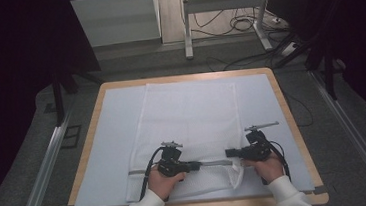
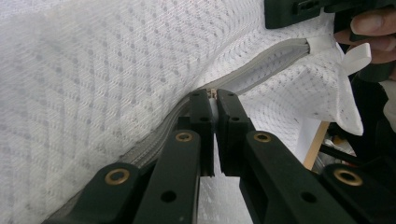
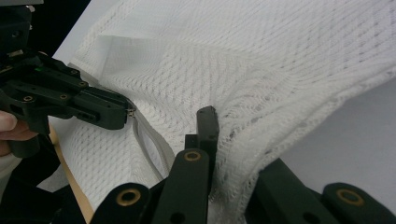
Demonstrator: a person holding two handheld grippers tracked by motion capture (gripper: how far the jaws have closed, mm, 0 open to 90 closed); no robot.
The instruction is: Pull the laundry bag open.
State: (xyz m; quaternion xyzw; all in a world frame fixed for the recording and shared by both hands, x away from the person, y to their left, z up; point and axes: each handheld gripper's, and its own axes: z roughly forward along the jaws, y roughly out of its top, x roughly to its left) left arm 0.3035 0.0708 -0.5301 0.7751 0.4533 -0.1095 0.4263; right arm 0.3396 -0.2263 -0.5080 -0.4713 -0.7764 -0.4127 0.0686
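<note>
2 grippers work at the near edge of a white mesh bag (image 1: 187, 117) that lies flat along the middle of the tabletop (image 1: 281, 99), on a pale blue mat (image 1: 114, 139). The left gripper (image 1: 192, 166) points right along the bag's near edge, and in its own view its fingers (image 2: 201, 112) stand narrow, pinched on the zipper pull (image 2: 213, 93) of the grey zipper (image 2: 261, 65) that runs along that edge. The right gripper (image 1: 228, 152) points left toward it; its fingers (image 3: 207, 123) are closed on the bag's mesh near the right corner, which is lifted and bunched into a fold, so the cloth drapes over 1 finger and hides it. The 2 grippers are near each other, with a short stretch of zipper between them. Beyond the bag, the mat lies bare to left and right up to the wooden rim of the tabletop, and the far half of the bag lies smooth with open room above it.
</note>
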